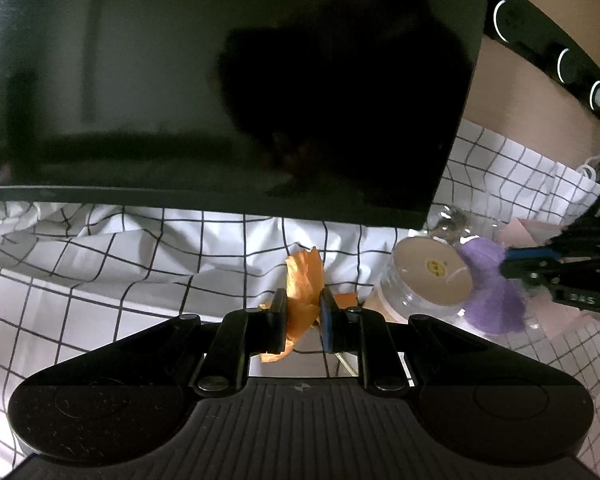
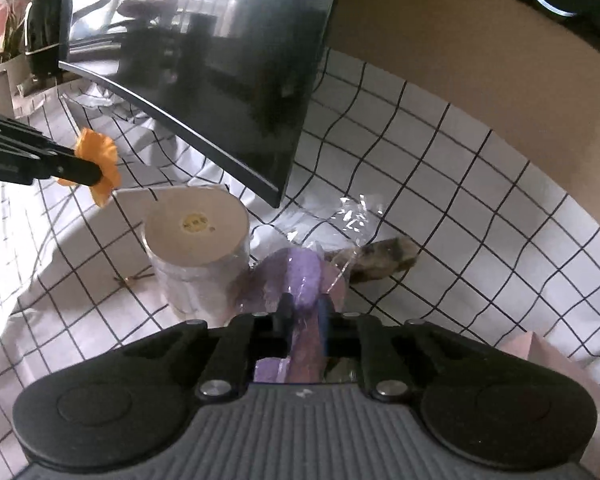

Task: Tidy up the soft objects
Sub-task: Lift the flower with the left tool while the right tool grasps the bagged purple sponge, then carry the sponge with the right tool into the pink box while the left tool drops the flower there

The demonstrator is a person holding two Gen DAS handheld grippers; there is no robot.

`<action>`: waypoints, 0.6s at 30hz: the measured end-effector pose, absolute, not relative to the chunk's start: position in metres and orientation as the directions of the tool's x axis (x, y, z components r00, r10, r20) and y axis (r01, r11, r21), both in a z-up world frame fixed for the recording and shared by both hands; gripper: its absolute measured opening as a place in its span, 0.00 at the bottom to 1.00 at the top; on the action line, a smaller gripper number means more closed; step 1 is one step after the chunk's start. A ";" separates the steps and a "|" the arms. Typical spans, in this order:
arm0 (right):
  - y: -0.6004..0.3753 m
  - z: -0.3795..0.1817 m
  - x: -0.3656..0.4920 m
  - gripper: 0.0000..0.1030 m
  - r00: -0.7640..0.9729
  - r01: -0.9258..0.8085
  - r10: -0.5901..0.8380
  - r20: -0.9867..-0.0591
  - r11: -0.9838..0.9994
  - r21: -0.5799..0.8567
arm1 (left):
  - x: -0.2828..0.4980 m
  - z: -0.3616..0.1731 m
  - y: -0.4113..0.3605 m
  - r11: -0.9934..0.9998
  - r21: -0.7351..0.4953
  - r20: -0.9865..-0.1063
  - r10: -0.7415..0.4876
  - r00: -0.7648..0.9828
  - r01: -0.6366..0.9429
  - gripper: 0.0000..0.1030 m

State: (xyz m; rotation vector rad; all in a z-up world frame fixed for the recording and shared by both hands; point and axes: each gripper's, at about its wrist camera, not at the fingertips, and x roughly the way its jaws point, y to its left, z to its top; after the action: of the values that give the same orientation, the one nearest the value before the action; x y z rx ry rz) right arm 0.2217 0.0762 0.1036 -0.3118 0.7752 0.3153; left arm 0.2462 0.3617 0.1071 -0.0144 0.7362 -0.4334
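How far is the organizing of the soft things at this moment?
Nothing looks put away yet. In hand: the left gripper is shut on the orange fabric piece, and the right gripper is shut on the purple soft item. Left: a brownish piece on the checked cloth, beside the round container.

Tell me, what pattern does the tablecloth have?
White tablecloth with a black grid of thin lines; the right wrist view shows it best.

Both wrist views close, forward-facing; share monitor [image 1: 220, 80].
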 end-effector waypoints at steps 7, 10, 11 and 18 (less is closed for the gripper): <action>0.066 0.149 0.208 0.09 0.753 -0.304 0.136 -0.644 0.940 -0.157 | 0.263 0.157 0.370 0.937 -0.107 -0.567 -0.332 0.754 0.332 0.19; 0.049 0.187 0.205 0.09 0.808 -0.249 0.127 -0.575 0.959 -0.139 | 0.269 0.192 0.368 0.957 -0.066 -0.504 -0.277 0.818 0.283 0.19; 0.041 0.202 0.202 0.09 0.832 -0.227 0.120 -0.541 0.964 -0.135 | 0.268 0.203 0.365 0.959 -0.064 -0.484 -0.272 0.832 0.276 0.19; -0.042 0.272 0.157 0.09 0.923 -0.131 0.070 -0.379 0.982 -0.139 | 0.245 0.250 0.277 0.907 -0.103 -0.377 -0.416 0.828 0.409 0.19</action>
State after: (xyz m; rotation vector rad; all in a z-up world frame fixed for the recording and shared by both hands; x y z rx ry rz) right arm 0.1571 -0.0418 0.2721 -0.1635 0.3828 0.1035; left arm 0.2446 0.2773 0.2495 -0.0186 0.4041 -0.4377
